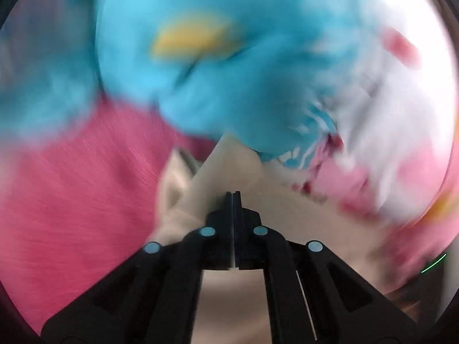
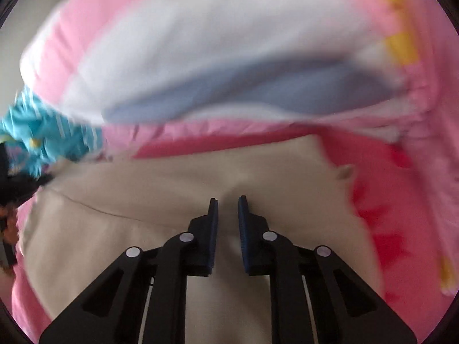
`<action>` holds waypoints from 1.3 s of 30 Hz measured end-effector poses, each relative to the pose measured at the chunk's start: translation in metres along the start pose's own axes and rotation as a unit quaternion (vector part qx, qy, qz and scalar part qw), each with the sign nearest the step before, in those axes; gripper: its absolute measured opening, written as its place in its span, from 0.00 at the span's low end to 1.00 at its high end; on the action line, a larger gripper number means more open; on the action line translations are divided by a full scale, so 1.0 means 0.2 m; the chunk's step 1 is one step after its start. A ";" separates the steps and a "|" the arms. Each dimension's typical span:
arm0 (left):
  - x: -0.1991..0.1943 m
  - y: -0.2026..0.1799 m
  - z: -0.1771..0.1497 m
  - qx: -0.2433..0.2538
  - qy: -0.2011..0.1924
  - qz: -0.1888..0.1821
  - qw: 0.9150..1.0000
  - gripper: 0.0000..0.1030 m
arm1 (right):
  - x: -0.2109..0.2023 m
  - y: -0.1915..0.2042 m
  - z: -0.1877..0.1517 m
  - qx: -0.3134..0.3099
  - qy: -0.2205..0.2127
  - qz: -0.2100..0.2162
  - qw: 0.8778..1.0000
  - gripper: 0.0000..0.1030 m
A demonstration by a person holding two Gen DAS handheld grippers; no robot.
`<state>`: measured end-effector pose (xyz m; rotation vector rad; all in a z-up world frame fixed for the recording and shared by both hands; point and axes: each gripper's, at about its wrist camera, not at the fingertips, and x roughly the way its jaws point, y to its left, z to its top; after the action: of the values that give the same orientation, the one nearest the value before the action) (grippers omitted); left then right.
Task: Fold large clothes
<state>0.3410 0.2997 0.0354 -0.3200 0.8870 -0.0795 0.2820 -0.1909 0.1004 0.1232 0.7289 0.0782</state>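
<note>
A: Left wrist view first. Heavy motion blur. The black two-finger left gripper has its jaws pressed together, only a hairline slit between the pads. Can't tell for certain whether cloth is pinched there; a beige fabric garment lies directly under and ahead of the tips, rumpled into a peak just past them.

B: Surroundings of that claw?

A: Deep pink bedcover to its left and below. Ahead and above, a bright blue cloth with a yellow patch, smeared by blur. To the claw's right, white and pale pink fabric.

B: Right wrist view?

A: Sharper. The black right gripper stands narrowly parted, a slim gap between its blue-faced pads. Beige garment shows through the gap, puckered into a small ridge just ahead of the tips; the pads do not visibly press it.

B: Where does the garment sit?

A: Spread under and around the claw, reaching left and right of it, a seam line to the left. Beyond it, a pink, white and grey-blue quilt. Blue striped cloth far left of the claw.
</note>
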 end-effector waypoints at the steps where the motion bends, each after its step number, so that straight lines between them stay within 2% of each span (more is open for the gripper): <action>1: -0.09 -0.10 -0.05 0.085 -0.018 0.020 0.996 0.31 | -0.11 -0.01 -0.03 -0.010 -0.038 0.006 0.999 0.14; 2: -0.23 -0.24 -0.17 0.210 -0.040 0.020 0.977 0.41 | -0.21 0.00 -0.06 -0.032 -0.057 0.026 0.998 0.16; 3: -0.35 -0.34 -0.33 0.309 -0.051 0.014 0.950 0.55 | -0.34 0.04 -0.13 -0.084 -0.061 0.054 0.993 0.20; 4: -0.41 -0.40 -0.45 0.363 -0.053 0.011 0.930 0.56 | -0.40 0.11 -0.19 -0.138 -0.041 0.063 0.988 0.29; 5: -0.49 -0.46 -0.63 0.423 -0.043 -0.001 0.905 0.56 | -0.46 0.18 -0.28 -0.198 -0.026 0.061 0.978 0.34; 6: -0.51 -0.51 -0.74 0.458 -0.031 -0.011 0.888 0.56 | -0.49 0.23 -0.34 -0.238 -0.022 0.056 0.969 0.41; 7: -0.52 -0.54 -0.87 0.497 -0.021 -0.008 0.867 0.56 | -0.54 0.30 -0.47 -0.307 -0.015 0.048 0.950 0.45; 9: -0.44 -0.56 -1.01 0.541 -0.019 0.026 0.840 0.56 | -0.54 0.40 -0.64 -0.391 -0.004 0.015 0.920 0.48; 11: -0.36 -0.58 -1.09 0.564 -0.024 0.063 0.823 0.56 | -0.48 0.44 -0.71 -0.407 -0.010 -0.030 0.913 0.52; 12: -0.39 -0.52 -1.08 0.566 -0.038 0.073 0.820 0.56 | -0.48 0.41 -0.73 -0.401 -0.006 -0.036 0.915 0.53; 13: -0.37 -0.53 -1.08 0.571 -0.054 0.087 0.815 0.53 | -0.40 0.40 -0.75 -0.395 0.010 -0.043 0.918 0.55; 14: -0.32 -0.54 -1.07 0.573 -0.064 0.111 0.809 0.48 | -0.35 0.41 -0.77 -0.405 0.014 -0.053 0.913 0.57; 15: -0.26 -0.55 -1.06 0.580 -0.075 0.143 0.798 0.39 | -0.31 0.41 -0.81 -0.424 0.004 -0.065 0.903 0.56; 16: -0.18 -0.57 -1.05 0.593 -0.087 0.176 0.781 0.29 | -0.29 0.44 -0.83 -0.432 -0.007 -0.081 0.898 0.45; 17: -0.16 -0.59 -1.06 0.601 -0.100 0.199 0.767 0.25 | -0.29 0.46 -0.83 -0.430 -0.011 -0.100 0.897 0.34; 18: -0.13 -0.61 -1.07 0.608 -0.116 0.230 0.751 0.18 | -0.28 0.47 -0.83 -0.428 -0.019 -0.130 0.894 0.19; 19: -0.12 -0.62 -1.08 0.612 -0.126 0.247 0.741 0.15 | -0.26 0.50 -0.86 -0.440 -0.032 -0.161 0.883 0.12; 20: -0.15 -0.62 -1.08 0.611 -0.141 0.258 0.735 0.13 | -0.25 0.52 -0.88 -0.445 -0.037 -0.173 0.878 0.11; 21: -0.18 -0.62 -1.08 0.608 -0.151 0.262 0.734 0.12 | -0.27 0.52 -0.88 -0.444 -0.049 -0.182 0.876 0.09; 22: -0.22 -0.62 -1.07 0.605 -0.159 0.261 0.735 0.11 | -0.33 0.51 -0.86 -0.418 -0.068 -0.180 0.888 0.08; 23: -0.30 -0.62 -1.08 0.604 -0.158 0.249 0.741 0.11 | -0.43 0.48 -0.82 -0.388 -0.089 -0.177 0.900 0.07; 24: -0.38 -0.63 -1.10 0.607 -0.158 0.237 0.741 0.11 | -0.50 0.48 -0.81 -0.376 -0.101 -0.175 0.904 0.07; 25: -0.51 -0.63 -1.15 0.614 -0.159 0.225 0.740 0.11 | -0.65 0.49 -0.83 -0.359 -0.120 -0.159 0.912 0.07; 27: -0.72 -0.60 -1.25 0.621 -0.149 0.187 0.747 0.11 | -0.90 0.50 -0.90 -0.353 -0.133 -0.140 0.915 0.07; 29: -0.95 -0.57 -1.40 0.633 -0.130 0.149 0.749 0.11 | -1.20 0.51 -1.11 -0.361 -0.127 -0.112 0.917 0.07; 30: -1.07 -0.56 -1.50 0.639 -0.121 0.132 0.748 0.12 | -1.30 0.51 -1.21 -0.368 -0.119 -0.107 0.916 0.07; 31: -1.20 -0.55 -1.61 0.643 -0.106 0.115 0.750 0.12 | -1.39 0.51 -1.32 -0.365 -0.106 -0.100 0.920 0.07; 32: -1.28 -0.55 -1.69 0.640 -0.095 0.102 0.755 0.13 | -1.47 0.49 -1.42 -0.358 -0.087 -0.094 0.925 0.07; 33: -1.38 -0.56 -1.77 0.632 -0.085 0.088 0.765 0.17 | -1.54 0.48 -1.49 -0.351 -0.076 -0.090 0.929 0.08; 34: -1.46 -0.57 -1.85 0.624 -0.073 0.074 0.775 0.22 | -1.61 0.44 -1.60 -0.332 -0.051 -0.082 0.938 0.09; 35: -1.52 -0.58 -1.93 0.610 -0.048 0.058 0.789 0.29 | -1.64 0.39 -1.70 -0.316 -0.019 -0.083 0.945 0.10; 36: -1.55 -0.58 -2.00 0.599 -0.027 0.050 0.799 0.43 | -1.65 0.37 -1.76 -0.307 -0.008 -0.085 0.948 0.15; 37: -1.57 -0.58 -2.05 0.589 -0.004 0.044 0.807 0.46 | -1.66 0.32 -1.83 -0.292 0.019 -0.082 0.953 0.17; 39: -1.63 -0.54 -2.14 0.567 0.050 0.029 0.822 0.46 | -1.68 0.19 -1.96 -0.258 0.087 -0.082 0.959 0.17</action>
<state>-0.1877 0.1590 0.0608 0.8416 0.8127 -0.5479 -0.2295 -0.1587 0.0374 -0.4489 0.8695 0.1203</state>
